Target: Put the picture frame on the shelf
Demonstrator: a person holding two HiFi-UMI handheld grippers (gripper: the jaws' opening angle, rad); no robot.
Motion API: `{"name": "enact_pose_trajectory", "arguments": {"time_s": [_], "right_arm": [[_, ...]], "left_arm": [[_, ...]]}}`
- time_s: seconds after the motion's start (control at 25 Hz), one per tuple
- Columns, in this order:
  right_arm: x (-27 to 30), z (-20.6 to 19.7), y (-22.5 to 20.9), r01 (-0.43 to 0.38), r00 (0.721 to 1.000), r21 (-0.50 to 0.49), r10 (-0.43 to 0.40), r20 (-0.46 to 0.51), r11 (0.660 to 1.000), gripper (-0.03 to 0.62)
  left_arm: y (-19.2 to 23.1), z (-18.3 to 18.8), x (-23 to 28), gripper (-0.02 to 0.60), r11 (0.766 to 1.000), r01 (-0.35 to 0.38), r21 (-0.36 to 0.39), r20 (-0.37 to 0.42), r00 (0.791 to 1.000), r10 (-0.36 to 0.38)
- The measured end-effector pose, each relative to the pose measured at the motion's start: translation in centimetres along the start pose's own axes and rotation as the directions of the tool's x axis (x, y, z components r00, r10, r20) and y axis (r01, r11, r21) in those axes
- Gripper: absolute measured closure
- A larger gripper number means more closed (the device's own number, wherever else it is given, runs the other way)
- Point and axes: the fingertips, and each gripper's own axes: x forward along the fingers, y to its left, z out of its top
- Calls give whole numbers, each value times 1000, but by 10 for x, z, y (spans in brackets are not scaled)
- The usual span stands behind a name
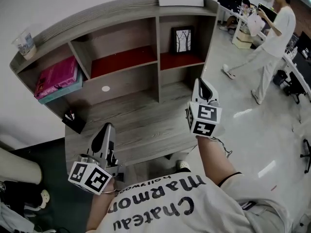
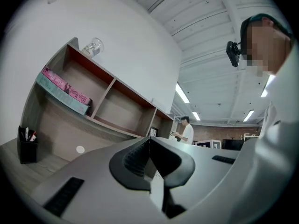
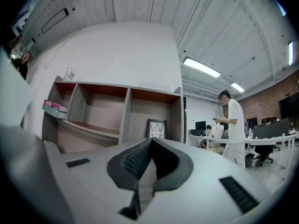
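Observation:
A black picture frame (image 1: 183, 39) with a white tree print stands upright in the right compartment of the wooden shelf (image 1: 127, 33); the right gripper view shows the frame (image 3: 156, 129) too, and the left gripper view shows it small (image 2: 152, 132). My right gripper (image 1: 201, 84) hovers over the desk below that compartment, jaws shut with nothing between them. Low at the desk's front edge, my left gripper (image 1: 103, 133) is also shut and empty. In their own views the right gripper (image 3: 150, 141) and left gripper (image 2: 149, 139) show jaw tips meeting.
Pink books (image 1: 56, 76) lie in the left compartment. A black pen holder (image 1: 74, 120) sits on the desk at left. A plastic cup (image 1: 25, 43) stands on the shelf top. A person in white (image 1: 272, 42) walks on the floor at right, near office desks.

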Motion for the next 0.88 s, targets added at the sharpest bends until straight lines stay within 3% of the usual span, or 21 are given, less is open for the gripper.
{"name": "enact_pose_trajectory", "arguments": {"time_s": [0.16, 0.32, 0.4, 0.88], "right_arm": [[-30, -2, 10, -63, 998, 103, 66, -22, 993, 594], [-55, -4, 28, -180, 978, 290, 202, -49, 940, 594], [-68, -1, 34, -216, 969, 336, 244, -44, 917, 594], [-113, 34, 19, -325, 945, 338, 317, 78, 883, 594]], "left_arm": [[-6, -3, -24, 565, 1000, 4, 19, 1, 1000, -4], [-10, -13, -47, 565, 1000, -15, -9, 3, 1000, 15], [-12, -18, -54, 565, 1000, -21, -21, 1, 1000, 21], [-62, -20, -65, 565, 1000, -29, 10, 21, 999, 29]]}}
